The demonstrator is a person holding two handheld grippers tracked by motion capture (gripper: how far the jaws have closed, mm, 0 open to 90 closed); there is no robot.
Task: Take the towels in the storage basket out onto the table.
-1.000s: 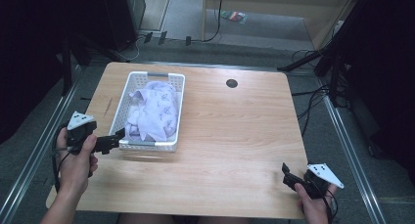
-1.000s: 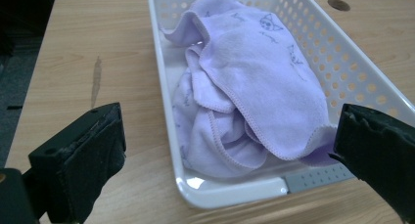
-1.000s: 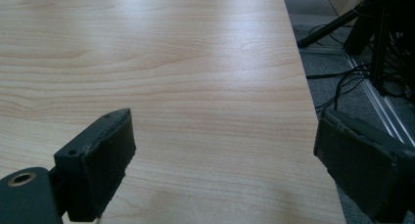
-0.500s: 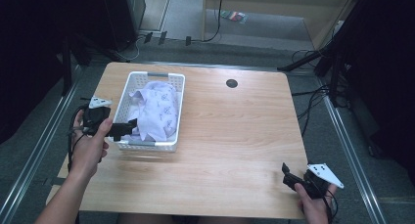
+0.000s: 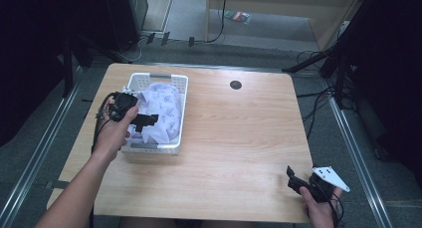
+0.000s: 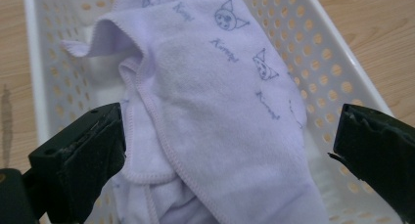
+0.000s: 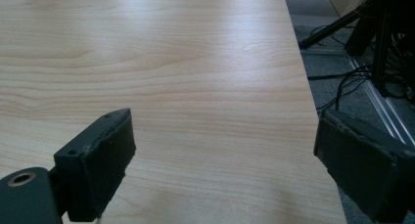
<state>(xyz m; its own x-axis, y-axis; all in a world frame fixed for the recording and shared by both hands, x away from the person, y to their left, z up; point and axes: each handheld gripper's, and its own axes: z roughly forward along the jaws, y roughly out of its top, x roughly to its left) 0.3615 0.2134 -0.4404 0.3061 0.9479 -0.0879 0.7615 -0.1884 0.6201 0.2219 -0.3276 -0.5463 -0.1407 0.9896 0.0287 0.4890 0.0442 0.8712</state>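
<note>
**Your left gripper has moved over the basket**

Start near you. Your right gripper (image 5: 294, 180) sits at the near right corner of the table (image 5: 239, 138). Its jaws are wide apart and hold nothing. In the right gripper view there is just bare wood between them, with the table edge and floor cables on the right. It looks the same as it did a second ago, so that hand is just waiting.

Now look farther, to the left. Your left gripper (image 5: 144, 123) has moved. A second ago it was outside the basket (image 5: 181, 96), near its near left corner. Half a second ago it was at the left wall. Now it hangs over the inside of the basket, above the near part of the cloth (image 5: 161, 111).

The cloth is a soft, pale purple one with little cartoon faces on it. It lies crumpled in the white basket, on the far left part of the table.

In the left gripper view, your jaws are wide open with the cloth (image 6: 215, 121) between them, and a folded hem sits by the left jaw. They have not closed on it yet.

This looks like the reach is done and the grab comes next. You would likely lower a bit and squeeze on that bunched fold.
</note>
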